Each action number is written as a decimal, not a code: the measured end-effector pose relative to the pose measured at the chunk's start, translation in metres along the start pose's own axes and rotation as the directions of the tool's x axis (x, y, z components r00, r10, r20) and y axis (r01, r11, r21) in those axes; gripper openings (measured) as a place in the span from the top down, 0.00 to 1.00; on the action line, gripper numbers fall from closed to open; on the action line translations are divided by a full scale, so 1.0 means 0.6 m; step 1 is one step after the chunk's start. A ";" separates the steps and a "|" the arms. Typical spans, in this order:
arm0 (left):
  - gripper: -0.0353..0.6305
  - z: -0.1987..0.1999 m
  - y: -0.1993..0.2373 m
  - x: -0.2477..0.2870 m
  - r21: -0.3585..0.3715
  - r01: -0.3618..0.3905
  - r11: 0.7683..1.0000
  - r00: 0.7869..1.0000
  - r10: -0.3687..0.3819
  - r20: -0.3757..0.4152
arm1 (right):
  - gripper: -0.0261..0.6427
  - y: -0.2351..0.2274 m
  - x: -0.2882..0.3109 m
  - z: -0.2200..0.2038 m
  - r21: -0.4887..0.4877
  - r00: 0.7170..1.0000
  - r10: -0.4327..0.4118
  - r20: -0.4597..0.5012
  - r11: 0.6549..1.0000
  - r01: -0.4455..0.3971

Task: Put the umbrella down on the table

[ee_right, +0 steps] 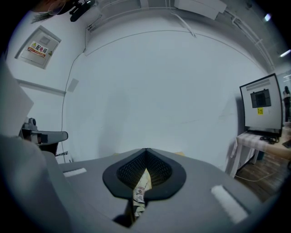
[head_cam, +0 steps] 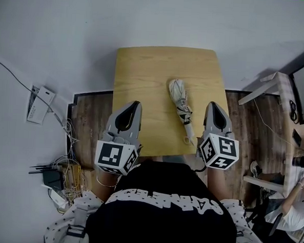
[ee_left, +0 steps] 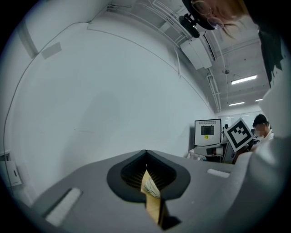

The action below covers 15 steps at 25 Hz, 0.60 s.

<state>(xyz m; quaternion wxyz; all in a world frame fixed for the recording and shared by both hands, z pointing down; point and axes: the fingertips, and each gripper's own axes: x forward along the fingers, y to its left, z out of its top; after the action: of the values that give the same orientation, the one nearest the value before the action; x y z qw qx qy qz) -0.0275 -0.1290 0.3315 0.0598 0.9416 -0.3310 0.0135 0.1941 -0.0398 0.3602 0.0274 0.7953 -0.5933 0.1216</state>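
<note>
Lying lengthwise on the table (head_cam: 145, 72), the umbrella (head_cam: 181, 104) — handle toward the person.

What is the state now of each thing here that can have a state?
umbrella: folded shut, lying flat on the table, held by neither gripper.
table: the umbrella lies on it.
left gripper: jaws together, holding nothing.
right gripper: jaws together, holding nothing, to the right of the umbrella's handle end.
</note>
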 end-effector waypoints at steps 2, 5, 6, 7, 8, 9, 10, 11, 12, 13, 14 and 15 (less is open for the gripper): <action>0.94 0.001 0.001 0.001 -0.003 -0.003 1.000 1.000 0.003 -0.002 | 0.94 -0.001 0.002 -0.002 0.002 1.000 0.002 -0.006 1.000 -0.002; 0.94 0.000 0.002 0.003 -0.002 -0.007 1.000 1.000 0.007 -0.009 | 0.94 0.002 0.006 -0.002 0.008 1.000 0.021 -0.013 1.000 -0.021; 0.94 -0.002 0.003 0.004 0.000 -0.008 1.000 1.000 0.008 -0.013 | 0.94 0.003 0.008 -0.002 0.013 1.000 0.028 -0.013 1.000 -0.028; 0.94 -0.002 0.002 0.005 0.001 -0.009 1.000 1.000 0.009 -0.016 | 0.94 0.003 0.010 -0.001 0.015 0.999 0.032 -0.014 0.999 -0.032; 0.94 -0.002 0.002 0.006 0.002 -0.009 1.000 1.000 0.009 -0.018 | 0.94 0.002 0.011 -0.001 0.014 0.999 0.034 -0.016 0.999 -0.034; 0.94 -0.002 0.002 0.007 0.002 -0.010 1.000 1.000 0.010 -0.019 | 0.94 0.002 0.013 -0.001 0.013 0.999 0.036 -0.017 0.999 -0.036; 0.94 -0.001 0.002 0.009 0.001 -0.012 1.000 1.000 0.012 -0.019 | 0.94 0.002 0.014 -0.001 0.012 0.999 0.038 -0.019 0.999 -0.037; 0.94 0.000 0.002 0.010 0.000 -0.013 1.000 1.000 0.013 -0.019 | 0.94 0.001 0.016 -0.001 0.012 0.999 0.039 -0.022 0.999 -0.039; 0.94 0.000 0.003 0.011 -0.001 -0.014 1.000 1.000 0.014 -0.019 | 0.94 0.001 0.017 -0.002 0.010 0.999 0.040 -0.025 0.999 -0.039; 0.94 -0.001 0.003 0.011 -0.001 -0.016 1.000 1.000 0.016 -0.019 | 0.94 0.000 0.018 -0.003 0.009 0.999 0.040 -0.027 0.999 -0.040; 0.94 -0.002 0.003 0.013 0.000 -0.017 1.000 1.000 0.017 -0.020 | 0.94 -0.001 0.018 -0.003 0.009 0.999 0.041 -0.029 0.999 -0.040; 0.94 -0.003 0.003 0.014 0.000 -0.018 1.000 1.000 0.018 -0.020 | 0.94 -0.003 0.019 -0.004 0.008 0.999 0.041 -0.031 0.999 -0.041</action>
<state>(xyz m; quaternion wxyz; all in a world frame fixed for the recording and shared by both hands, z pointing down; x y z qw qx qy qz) -0.0219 -0.1351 0.3339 0.0630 0.9384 -0.3389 0.0236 0.1983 -0.0497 0.3651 0.0309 0.7811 -0.6085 0.1366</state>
